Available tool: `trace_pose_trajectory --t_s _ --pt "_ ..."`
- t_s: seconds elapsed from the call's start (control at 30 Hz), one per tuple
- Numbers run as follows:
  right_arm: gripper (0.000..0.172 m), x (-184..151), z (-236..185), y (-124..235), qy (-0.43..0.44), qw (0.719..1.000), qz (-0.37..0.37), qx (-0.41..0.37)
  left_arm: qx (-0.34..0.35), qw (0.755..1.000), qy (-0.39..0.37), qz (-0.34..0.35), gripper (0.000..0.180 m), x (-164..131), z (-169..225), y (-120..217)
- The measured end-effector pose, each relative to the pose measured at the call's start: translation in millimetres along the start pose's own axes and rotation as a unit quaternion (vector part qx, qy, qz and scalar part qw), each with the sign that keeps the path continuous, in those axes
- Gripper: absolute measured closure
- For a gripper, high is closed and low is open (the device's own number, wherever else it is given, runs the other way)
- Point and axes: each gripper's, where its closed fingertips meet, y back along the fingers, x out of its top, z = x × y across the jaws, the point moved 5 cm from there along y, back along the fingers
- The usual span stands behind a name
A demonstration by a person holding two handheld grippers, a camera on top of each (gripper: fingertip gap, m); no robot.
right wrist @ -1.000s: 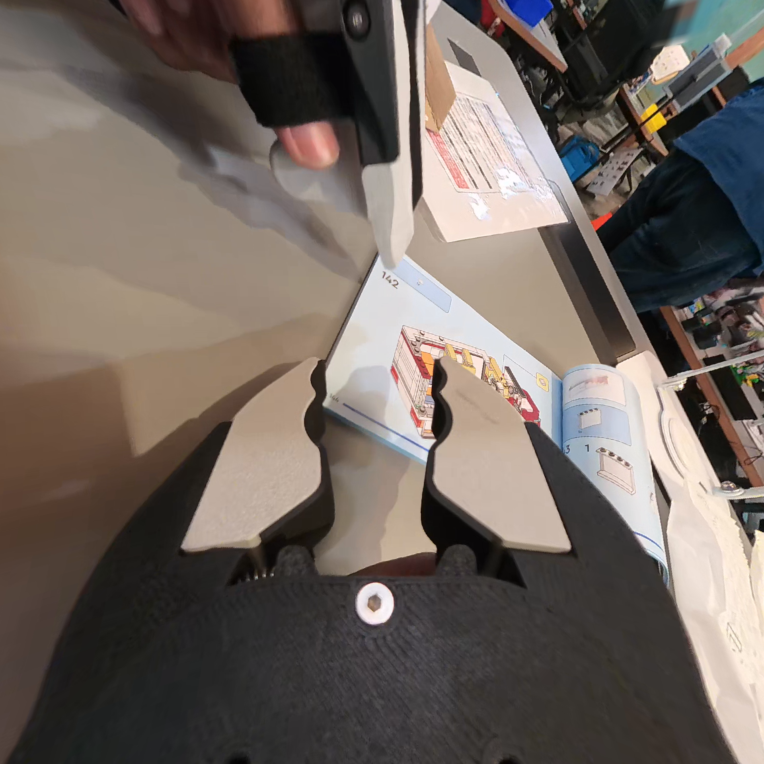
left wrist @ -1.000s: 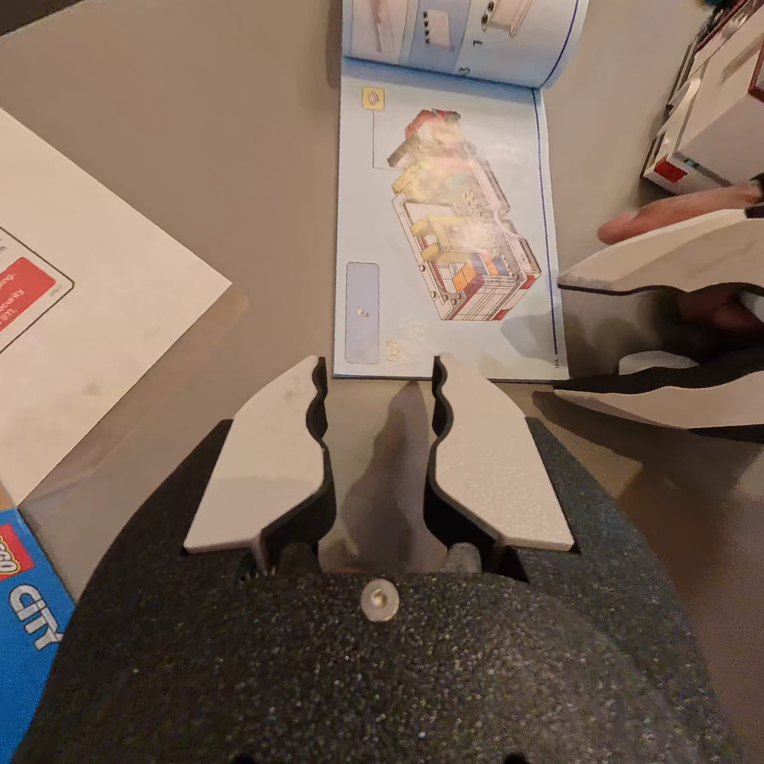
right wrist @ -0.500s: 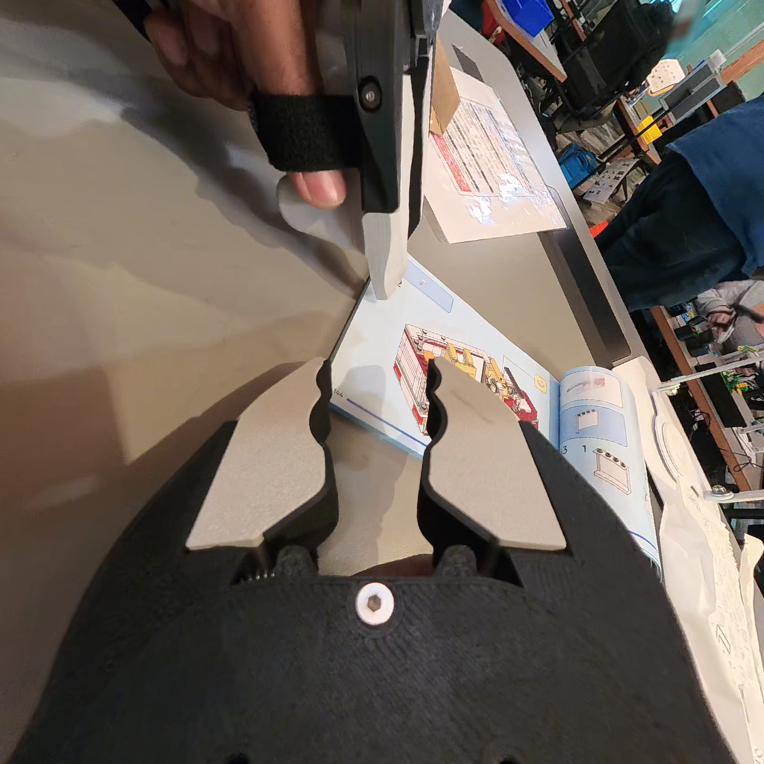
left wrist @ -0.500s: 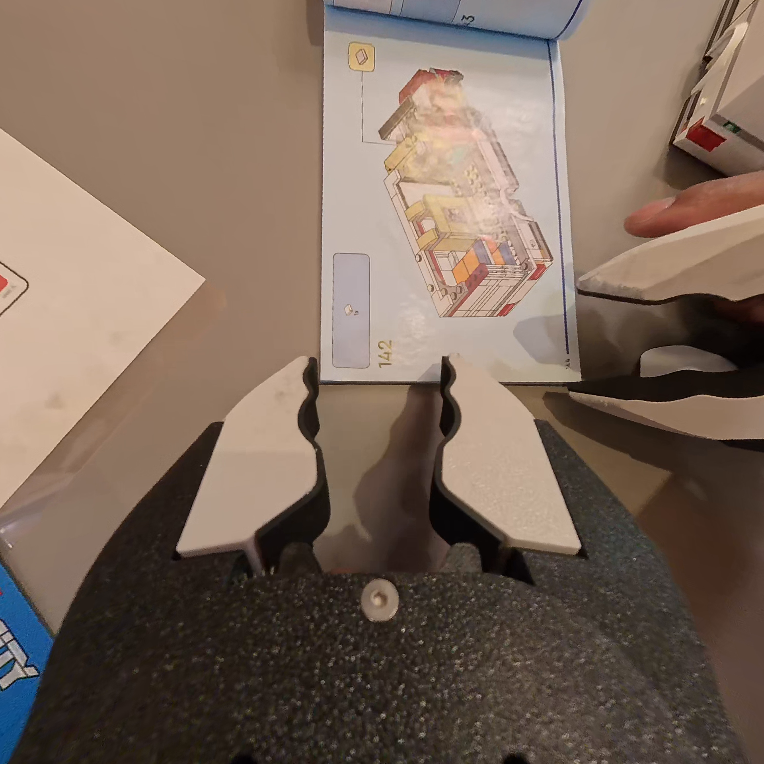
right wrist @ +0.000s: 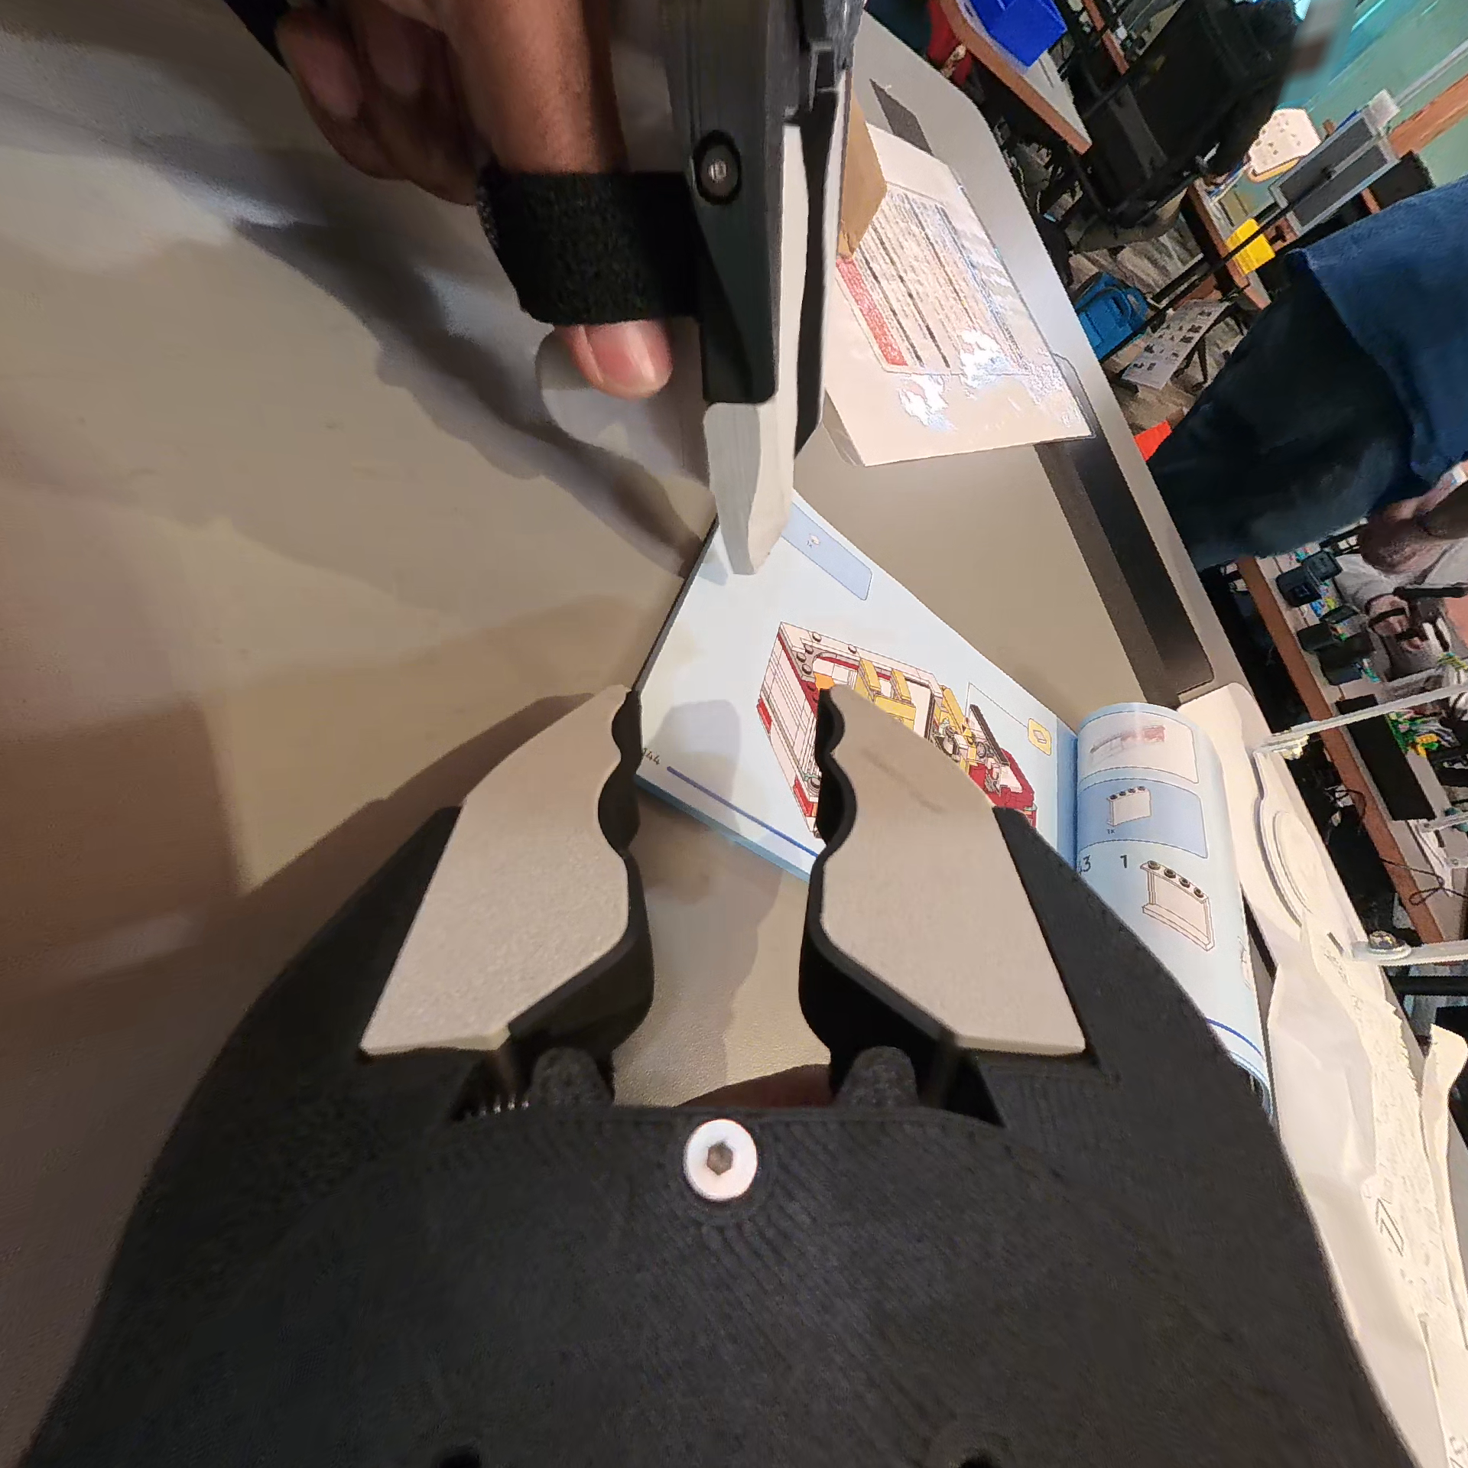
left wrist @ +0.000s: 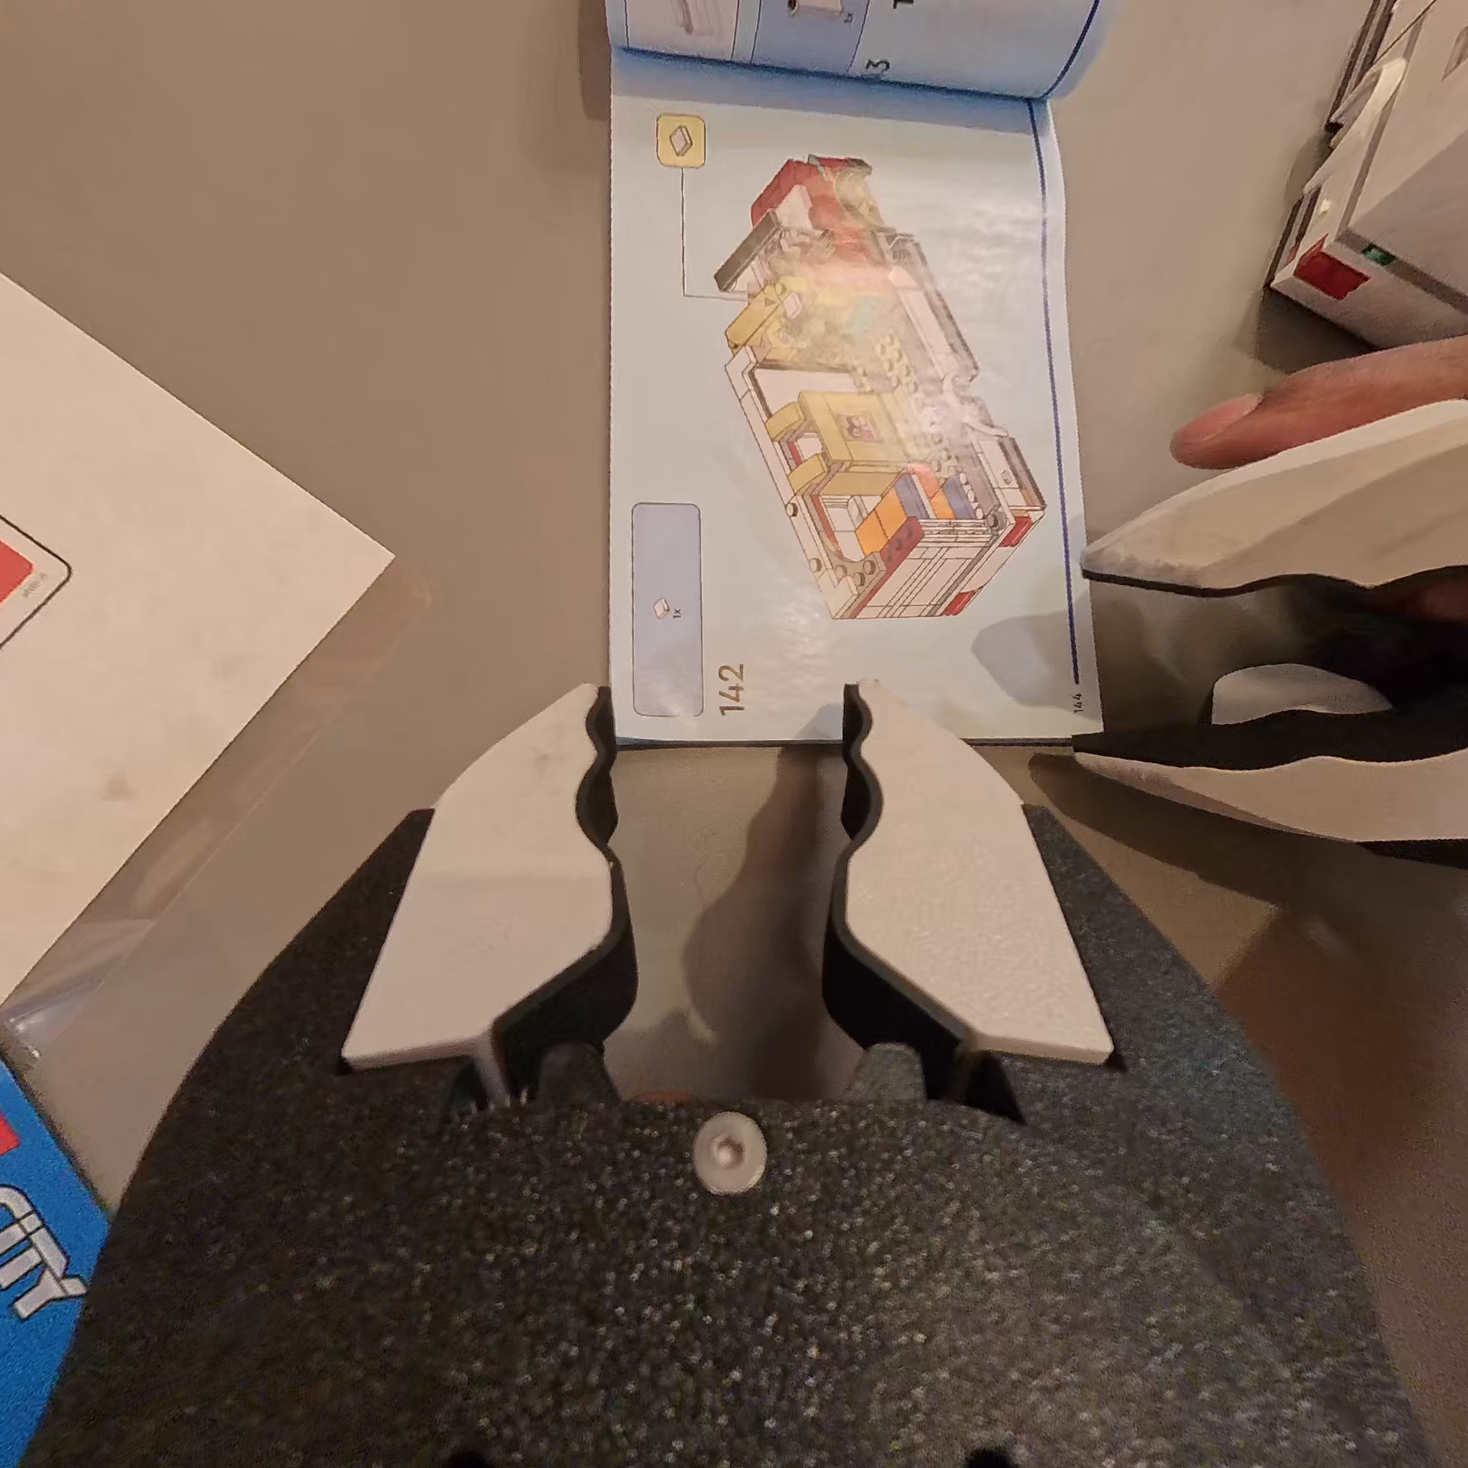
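- The open instruction booklet [left wrist: 842,413] lies flat on the grey-brown table [left wrist: 357,262]; its upper page, pale blue with a drawing of a red, white and yellow brick model, faces up, and the further pages curl over in a roll at the far end [right wrist: 1152,834].
- The left gripper [left wrist: 727,699] is at the near edge of that page; its two grey fingers [left wrist: 508,874] are spread, and the tips overlap the page's near edge as seen from above; nothing lies between the pads but bare table and page edge; whether the tips touch the paper cannot be told.
- In the right wrist view the left gripper [right wrist: 747,508] comes down from above with one fingertip over the far corner of the page; a hand [right wrist: 477,103] with a black strap round one finger holds it.
- The right gripper [right wrist: 727,739] is at the page's corner nearest it; its fingers [right wrist: 913,858] are spread, less widely than the left's, with the page's corner showing in the gap; no pad presses on anything.
- In the left wrist view the right gripper [left wrist: 1088,651] reaches in from the right, just beside the booklet's right edge, a fingertip of the holding hand [left wrist: 1239,421] above it.
- Further out: a white sheet with a red label [left wrist: 143,604] to the left, a blue box [left wrist: 32,1239] at the lower left corner, and a white and red brick model [left wrist: 1382,238] at the upper right.
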Motion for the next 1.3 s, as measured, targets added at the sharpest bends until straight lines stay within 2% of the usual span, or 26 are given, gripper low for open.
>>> trace_pose_trajectory --t_s 0.43,0.73,1.0,1.13,1.3 --pt "0.131 -0.2 -0.2 0.0 0.001 1.000 0.000 0.000 -0.001 0.999 0.027 0.022 0.149 3.6 -4.6 3.8" --pt "0.128 -0.8 -0.5 2.5 0.009 1.000 0.006 -0.005 -0.015 0.999 0.042 0.027 0.159 3.3 -4.2 2.0" --pt "0.122 -12.4 -1.2 20.3 0.004 1.000 0.003 0.000 -0.029 0.999 0.035 0.020 0.160 3.2 2.2 -3.2" --pt "0.120 -19.7 3.3 25.6 0.026 0.999 -0.007 -0.018 -0.033 0.999 0.032 0.016 0.160 3.2 4.7 -5.2" --pt "0.119 -25.3 7.7 32.1 0.120 0.990 -0.032 -0.073 -0.035 0.999 0.030 0.015 0.160 3.2 5.7 -6.1"
